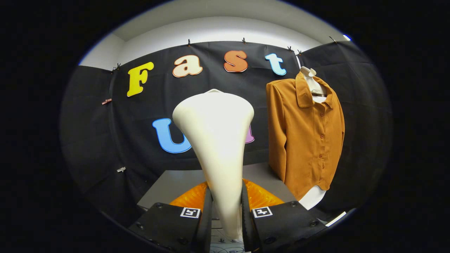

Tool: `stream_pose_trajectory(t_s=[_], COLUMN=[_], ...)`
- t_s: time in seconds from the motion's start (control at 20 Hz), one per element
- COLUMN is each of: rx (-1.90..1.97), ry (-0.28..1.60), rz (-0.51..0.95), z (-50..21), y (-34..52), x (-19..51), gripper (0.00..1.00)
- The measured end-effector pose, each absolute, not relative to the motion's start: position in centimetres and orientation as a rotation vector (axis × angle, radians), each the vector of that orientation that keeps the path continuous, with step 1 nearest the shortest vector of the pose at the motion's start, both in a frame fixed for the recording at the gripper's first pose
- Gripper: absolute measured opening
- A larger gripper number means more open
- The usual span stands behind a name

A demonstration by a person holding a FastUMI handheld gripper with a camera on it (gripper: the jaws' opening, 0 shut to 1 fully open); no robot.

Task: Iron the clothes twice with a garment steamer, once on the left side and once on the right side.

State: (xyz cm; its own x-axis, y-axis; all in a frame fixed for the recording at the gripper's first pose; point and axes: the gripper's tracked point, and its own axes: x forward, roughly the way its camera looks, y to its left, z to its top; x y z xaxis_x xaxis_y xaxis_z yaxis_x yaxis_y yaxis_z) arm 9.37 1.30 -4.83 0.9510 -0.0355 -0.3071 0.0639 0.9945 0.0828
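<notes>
Cream-white and flaring upward, the garment steamer (216,140) is standing clamped in the tool (226,211); right of it, a rust-brown shirt (304,140) is hanging buttoned.

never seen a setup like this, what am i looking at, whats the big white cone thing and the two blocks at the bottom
This picture comes from a wide-angle camera mounted on a handheld gripper, looking forward along its two fingers. Those fingers are the two blocks with small square markers at the bottom; a person carries the tool, there is no robot arm.

The white cone is a garment steamer, seen from behind. Its narrow handle sits between the fingers, which press on it from both sides, and it widens toward the head at the top.

Beyond the fingers, off to the right, a brown button-up shirt hangs on a white mannequin form in front of the black cloth wall. That shirt is what gets steamed. The steamer is not touching it yet.

A grey surface lies below, just ahead of the fingers.
</notes>
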Motion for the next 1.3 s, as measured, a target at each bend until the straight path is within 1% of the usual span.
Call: stream_pose_trajectory(t_s=[1.3], rx=[0.096], ry=[0.306], rz=[-0.046], z=[-5.0], y=[1.1], x=[10.5], gripper=[0.39])
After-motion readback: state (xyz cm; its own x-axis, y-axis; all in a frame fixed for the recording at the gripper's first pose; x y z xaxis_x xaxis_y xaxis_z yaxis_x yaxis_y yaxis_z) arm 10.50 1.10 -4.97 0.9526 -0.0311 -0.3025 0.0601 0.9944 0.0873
